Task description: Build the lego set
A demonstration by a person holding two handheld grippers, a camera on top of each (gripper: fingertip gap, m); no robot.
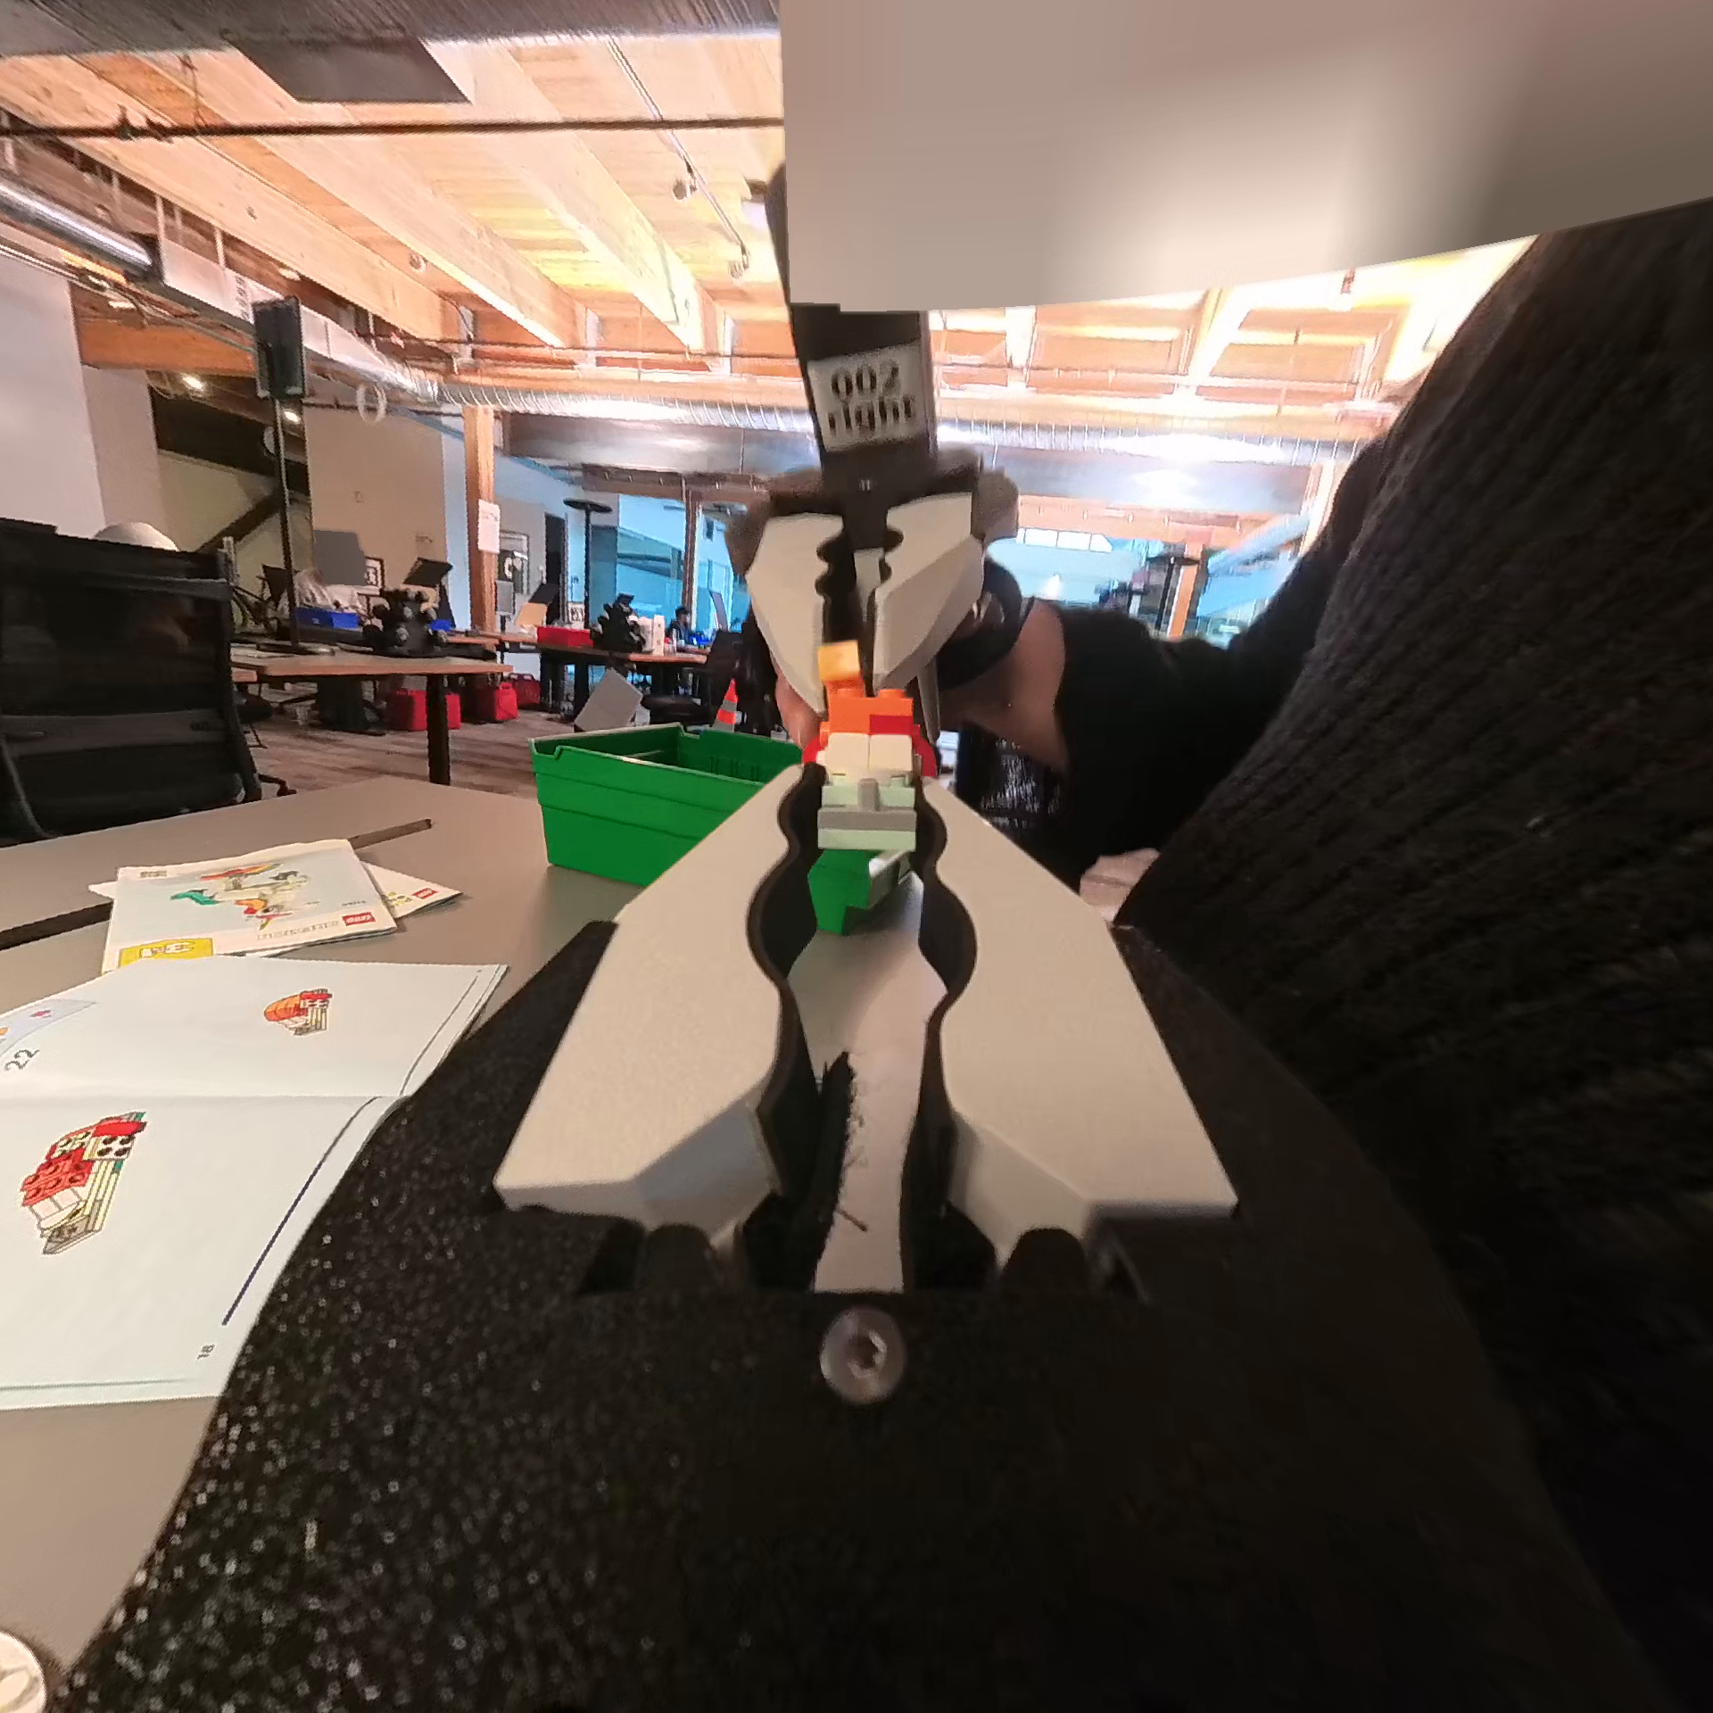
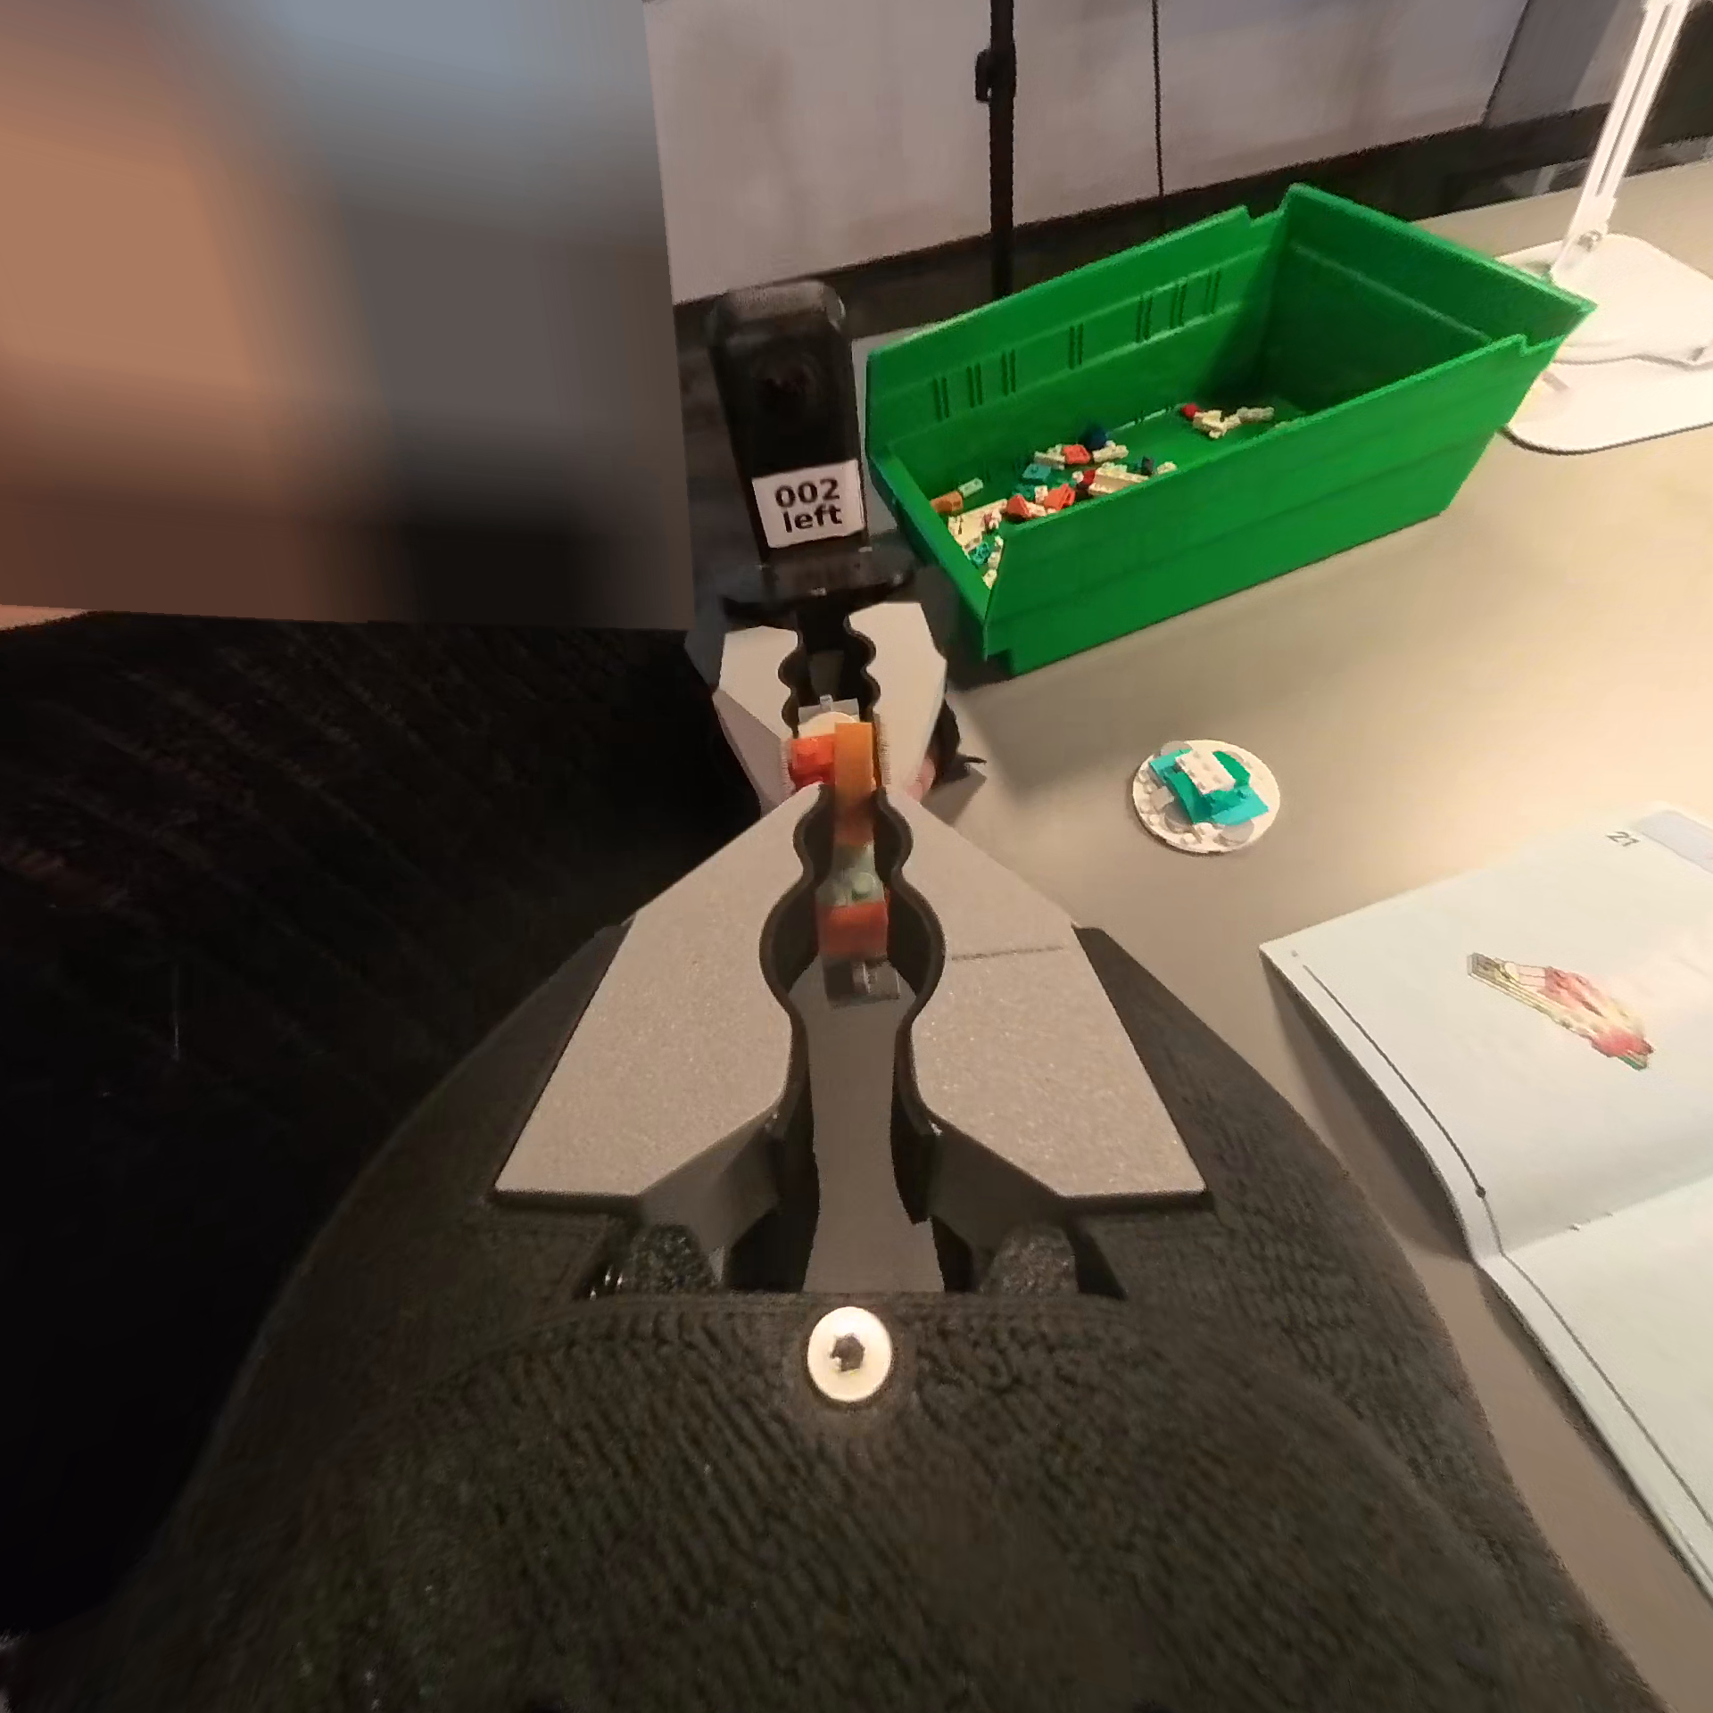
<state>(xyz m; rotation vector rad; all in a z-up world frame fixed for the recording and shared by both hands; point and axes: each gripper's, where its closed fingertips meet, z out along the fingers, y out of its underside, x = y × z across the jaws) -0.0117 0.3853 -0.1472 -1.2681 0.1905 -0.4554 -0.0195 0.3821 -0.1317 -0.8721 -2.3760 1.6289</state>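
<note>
- The small brick assembly point(image 1: 867, 788) is held above the table, clamped at its pale lower end between the closed tips of the left gripper point(image 1: 867, 806); the thing is thus in the air, just in front of the green bin point(image 1: 640, 806).
- The right gripper point(image 2: 848, 816) is closed on a thin orange piece point(image 2: 855, 760), which is pressed against the top of the assembly; seen from the left wrist view, it comes down from above.
- The step in hand is judged to be the seating of that piece; the studs should be lined up squarely, and pressure applied straight along the stack while the left grip is kept firm, lest the lower bricks be sheared off.
- The grey table point(image 2: 1298, 742) carries the bin with loose bricks point(image 2: 1066, 473), a white round plate with a teal build point(image 2: 1205, 793) to the right, and open instruction booklets point(image 1: 232, 1159); a white lamp base point(image 2: 1613, 306) stands far right.
- A large workshop with wooden ceiling beams and further desks is seen beyond.
</note>
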